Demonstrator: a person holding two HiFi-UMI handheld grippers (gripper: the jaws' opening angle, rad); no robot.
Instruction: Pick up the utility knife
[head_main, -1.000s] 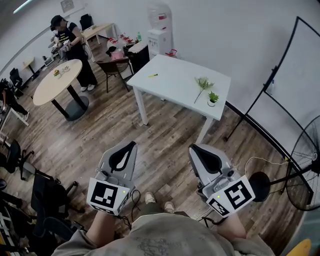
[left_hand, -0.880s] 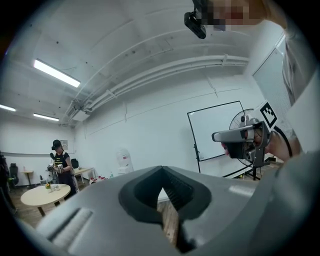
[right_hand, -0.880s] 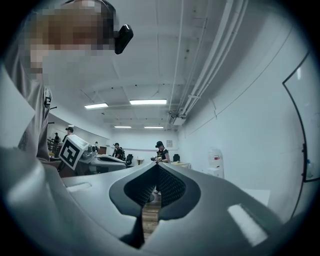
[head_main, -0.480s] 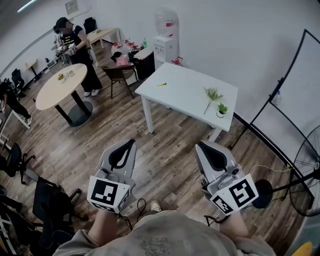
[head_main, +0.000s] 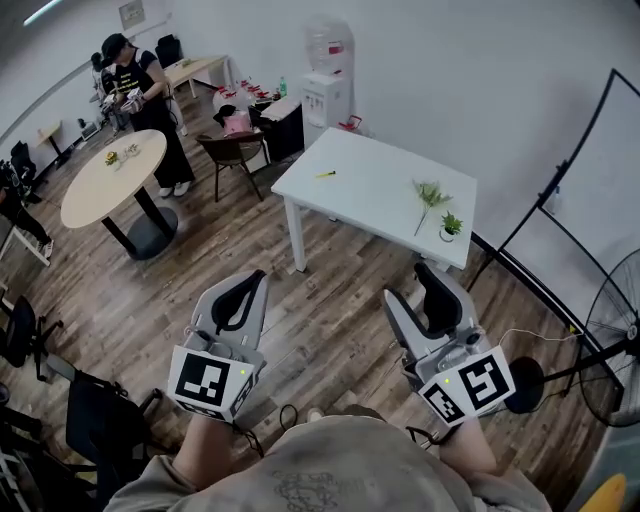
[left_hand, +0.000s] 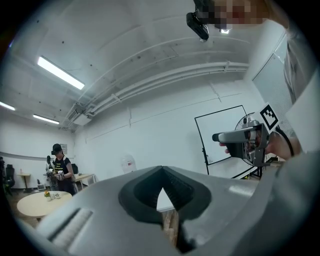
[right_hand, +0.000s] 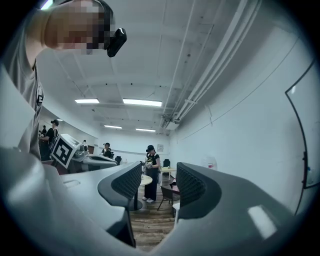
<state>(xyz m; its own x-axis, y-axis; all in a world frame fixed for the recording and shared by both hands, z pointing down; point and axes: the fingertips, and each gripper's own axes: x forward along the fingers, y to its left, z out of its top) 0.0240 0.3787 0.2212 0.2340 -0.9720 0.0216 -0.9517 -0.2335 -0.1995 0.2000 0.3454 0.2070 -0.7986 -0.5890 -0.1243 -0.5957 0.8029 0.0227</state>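
The utility knife (head_main: 326, 174) is a small yellow object lying on the white table (head_main: 380, 205) near its far left edge, well ahead of both grippers. My left gripper (head_main: 259, 279) is held over the wooden floor short of the table, its jaws shut with nothing in them; in the left gripper view the left gripper (left_hand: 161, 169) shows pads meeting at the tip. My right gripper (head_main: 408, 282) is level with it to the right, open and empty; the right gripper (right_hand: 159, 173) shows a clear gap between its pads.
A green sprig (head_main: 431, 196) and a small potted plant (head_main: 450, 226) lie on the table's right part. A chair (head_main: 228, 148), a round table (head_main: 105, 178) and a standing person (head_main: 140, 95) are at left. A water dispenser (head_main: 325, 78) is behind, a fan (head_main: 612, 320) at right.
The white table has come a little closer in the view. The right gripper has rolled and its jaws now stand apart; the left gripper stays shut.
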